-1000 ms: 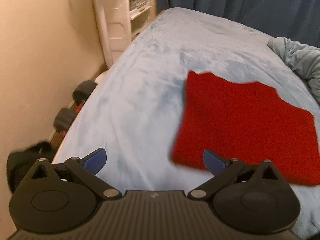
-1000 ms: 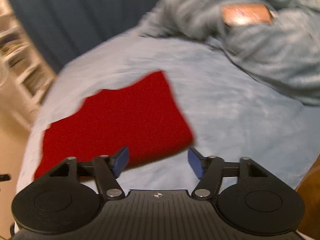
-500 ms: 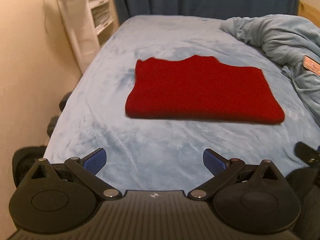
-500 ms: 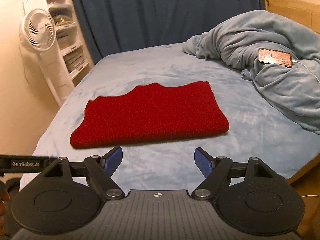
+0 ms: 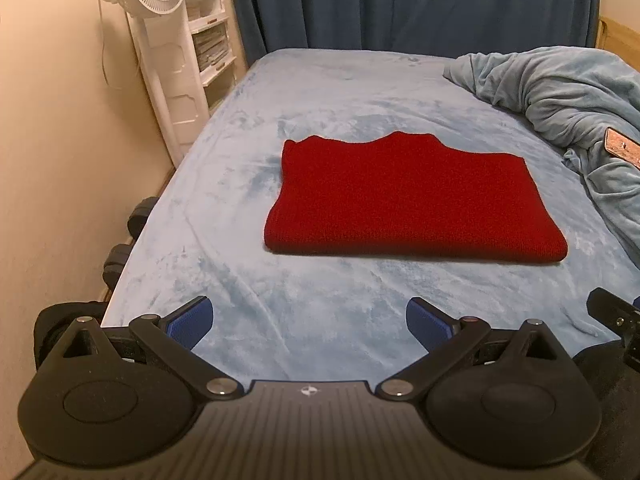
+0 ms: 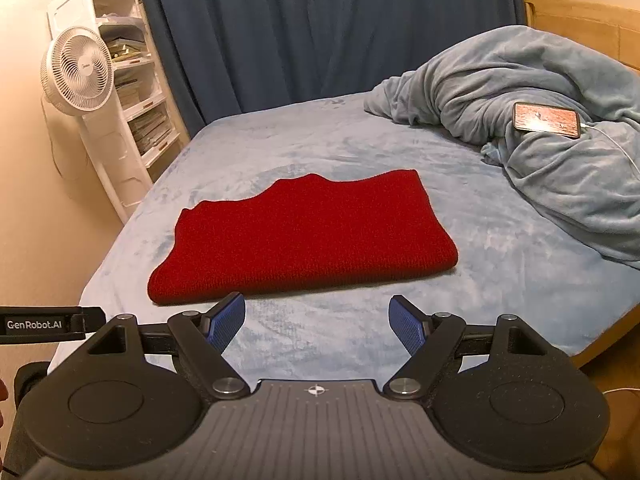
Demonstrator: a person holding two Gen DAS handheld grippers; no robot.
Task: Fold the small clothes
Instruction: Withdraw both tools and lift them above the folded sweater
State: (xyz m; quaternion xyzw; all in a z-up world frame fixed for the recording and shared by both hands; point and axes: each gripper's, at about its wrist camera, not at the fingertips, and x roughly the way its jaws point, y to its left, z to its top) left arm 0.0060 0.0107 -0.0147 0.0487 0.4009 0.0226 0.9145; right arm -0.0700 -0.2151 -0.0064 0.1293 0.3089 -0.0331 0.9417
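Folded red sweater (image 5: 404, 200) on the bed (image 5: 320, 320), both claws clear of it.

The left claw (image 5: 310, 322) and right claw (image 6: 316, 322) hang spread and empty near the bed's front edge; the sweater (image 6: 296, 236) lies flat mid-bed, beside a rumpled blanket (image 6: 540, 128) carrying a phone (image 6: 546, 119).

The folded red knit garment (image 5: 404, 200) looks coarse and matt. The pale blue bed cover (image 5: 240, 208) is plush fleece. Both matt black plastic grippers (image 5: 308, 322) (image 6: 316, 322) carry blue textured pads (image 6: 224, 320).
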